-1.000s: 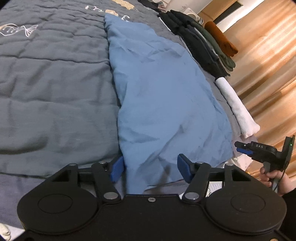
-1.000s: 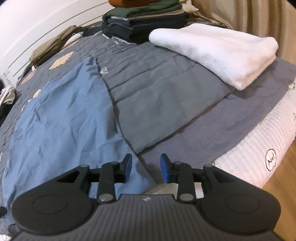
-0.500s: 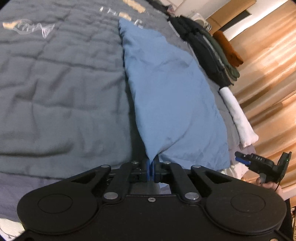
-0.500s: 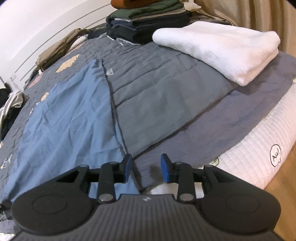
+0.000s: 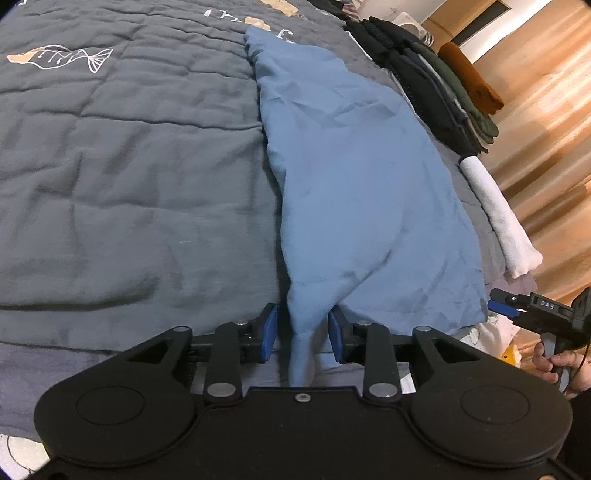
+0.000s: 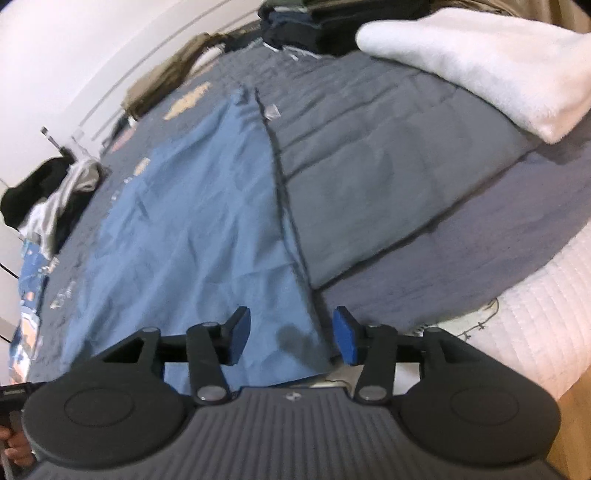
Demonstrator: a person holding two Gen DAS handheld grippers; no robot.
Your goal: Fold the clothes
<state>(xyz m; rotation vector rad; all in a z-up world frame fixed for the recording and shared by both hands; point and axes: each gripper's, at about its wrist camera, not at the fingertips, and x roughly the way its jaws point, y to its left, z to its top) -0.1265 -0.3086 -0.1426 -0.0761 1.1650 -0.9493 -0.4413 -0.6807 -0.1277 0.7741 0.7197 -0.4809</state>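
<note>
Half a second back the left gripper (image 5: pixel 303 334) pinched the blue garment's (image 5: pixel 362 192) near corner — now its jaws are opening around it, and the right gripper (image 6: pixel 291 334) is spreading over the garment's other near corner on the bed (image 5: pixel 110 166); neither grips, so the fold has not begun.

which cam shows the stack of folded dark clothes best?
Left wrist: the stack is sharp, layers visible, running along the bed's edge. Right wrist shows only its blurred end, cropped at the top.
</note>
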